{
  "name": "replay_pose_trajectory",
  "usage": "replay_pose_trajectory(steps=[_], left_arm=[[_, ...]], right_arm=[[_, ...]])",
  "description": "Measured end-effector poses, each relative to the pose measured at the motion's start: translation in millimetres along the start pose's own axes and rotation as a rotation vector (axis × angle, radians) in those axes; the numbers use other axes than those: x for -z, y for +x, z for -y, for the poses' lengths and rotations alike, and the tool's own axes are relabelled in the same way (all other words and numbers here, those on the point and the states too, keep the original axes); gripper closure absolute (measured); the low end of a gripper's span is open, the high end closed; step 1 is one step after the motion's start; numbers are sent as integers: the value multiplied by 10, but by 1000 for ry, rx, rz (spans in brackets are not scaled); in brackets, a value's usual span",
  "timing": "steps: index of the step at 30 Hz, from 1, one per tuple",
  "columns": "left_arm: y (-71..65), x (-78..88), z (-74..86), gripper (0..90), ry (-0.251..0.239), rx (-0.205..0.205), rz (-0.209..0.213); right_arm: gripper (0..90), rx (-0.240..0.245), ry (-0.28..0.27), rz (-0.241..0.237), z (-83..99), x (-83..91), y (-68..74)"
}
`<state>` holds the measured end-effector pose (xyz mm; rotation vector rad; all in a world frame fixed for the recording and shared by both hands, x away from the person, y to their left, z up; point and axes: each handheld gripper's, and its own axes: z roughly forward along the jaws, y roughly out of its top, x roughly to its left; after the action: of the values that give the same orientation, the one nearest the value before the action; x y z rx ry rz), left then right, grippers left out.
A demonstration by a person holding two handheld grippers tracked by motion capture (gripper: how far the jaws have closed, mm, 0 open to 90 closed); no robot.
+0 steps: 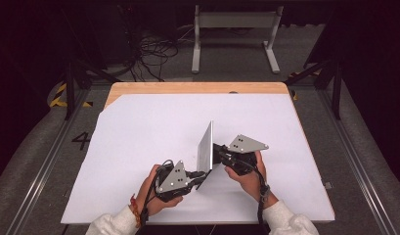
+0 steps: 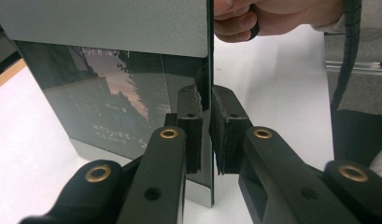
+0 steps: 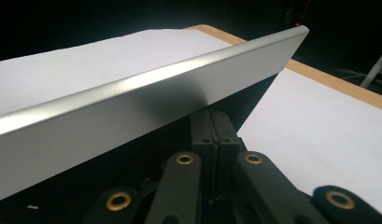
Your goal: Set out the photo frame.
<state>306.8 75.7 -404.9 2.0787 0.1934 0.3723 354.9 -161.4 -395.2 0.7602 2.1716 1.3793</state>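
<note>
Both hands enter from the near table edge, knuckles outward, and meet at mid-table. The left gripper point(image 1: 200, 175) points right and up; the right gripper point(image 1: 218, 152) points left at the panel point(image 1: 205, 147), a thin silver slab standing on edge, tilted, on the white sheet point(image 1: 139, 147). In the left gripper view the pads point(image 2: 226, 126) pinch the panel's thin edge, jaws narrow, and the face turned to them is dark and glossy, which the high view hides. In the right gripper view the jaws are fully together under the panel's silver back point(image 3: 132, 116); whether they touch it cannot be told. A grey stand point(image 1: 235, 29) and cables point(image 1: 156, 54) lie beyond the table.
</note>
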Motion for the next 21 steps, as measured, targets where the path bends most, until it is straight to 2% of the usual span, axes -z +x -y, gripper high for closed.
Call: replay_pose_trajectory(steps=[13, 21], left_arm=[[0, -20, 6, 824, 1, 1, 0], [-1, 1, 23, 847, 13, -3, 8]], right_arm=[[884, 20, 5, 10, -7, 8, 6], [861, 47, 26, -7, 4, 89, 6]])
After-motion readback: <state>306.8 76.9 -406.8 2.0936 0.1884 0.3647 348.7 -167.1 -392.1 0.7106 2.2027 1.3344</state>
